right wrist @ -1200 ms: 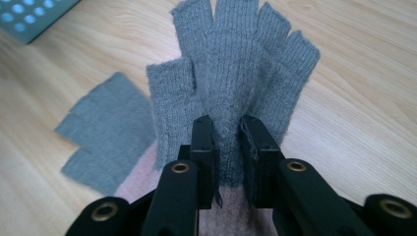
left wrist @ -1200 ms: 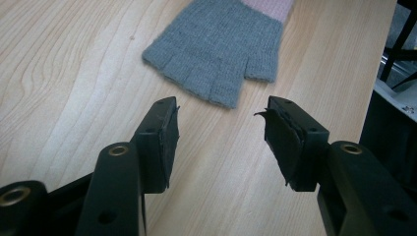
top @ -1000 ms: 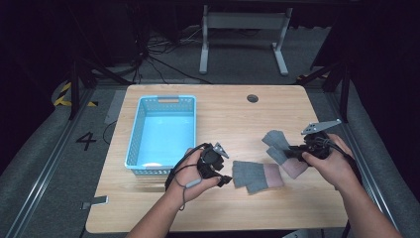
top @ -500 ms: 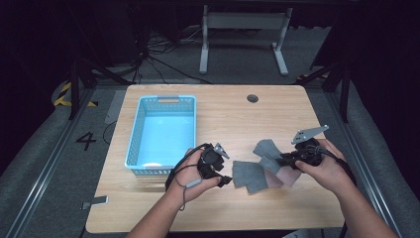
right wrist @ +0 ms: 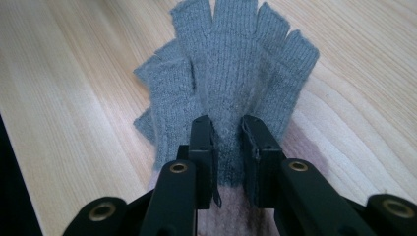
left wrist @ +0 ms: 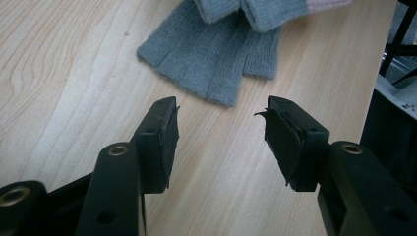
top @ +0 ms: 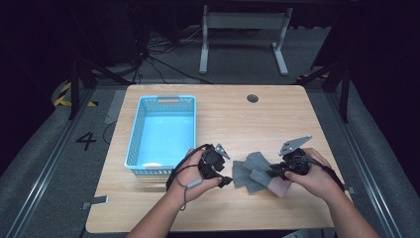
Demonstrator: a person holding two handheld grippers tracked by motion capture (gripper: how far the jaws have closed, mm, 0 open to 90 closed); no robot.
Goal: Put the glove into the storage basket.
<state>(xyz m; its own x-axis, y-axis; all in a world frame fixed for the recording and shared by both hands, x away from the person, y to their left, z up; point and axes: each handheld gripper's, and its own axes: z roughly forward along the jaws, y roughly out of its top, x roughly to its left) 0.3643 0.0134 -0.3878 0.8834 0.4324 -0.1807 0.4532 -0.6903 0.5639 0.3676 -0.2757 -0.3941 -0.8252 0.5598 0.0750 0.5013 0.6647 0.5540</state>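
Note:
Two grey fingerless gloves with pink cuffs lie overlapped on the wooden table [top: 247, 124]. My right gripper [top: 271, 173] is shut on the upper glove [top: 258, 162] near its cuff. In the right gripper view its jaws [right wrist: 227, 147] pinch a fold of the grey knit [right wrist: 231, 59], which fans out over the lower glove [right wrist: 164, 103]. The lower glove [top: 241, 179] rests flat on the table. My left gripper [top: 228, 178] hovers open just left of the gloves. In the left gripper view its jaws [left wrist: 221, 128] stand apart over bare wood, just short of the glove's finger ends [left wrist: 211, 64].
A light blue plastic basket [top: 141, 124] stands on the left half of the table, close to my left hand. A small round hole [top: 252, 98] sits near the far edge. Beyond the table lie a dark floor, cables and a metal stand.
My right gripper has come down and to the left with the glove, which hung raised before and now lies spread over the other glove. The left gripper has stayed put.

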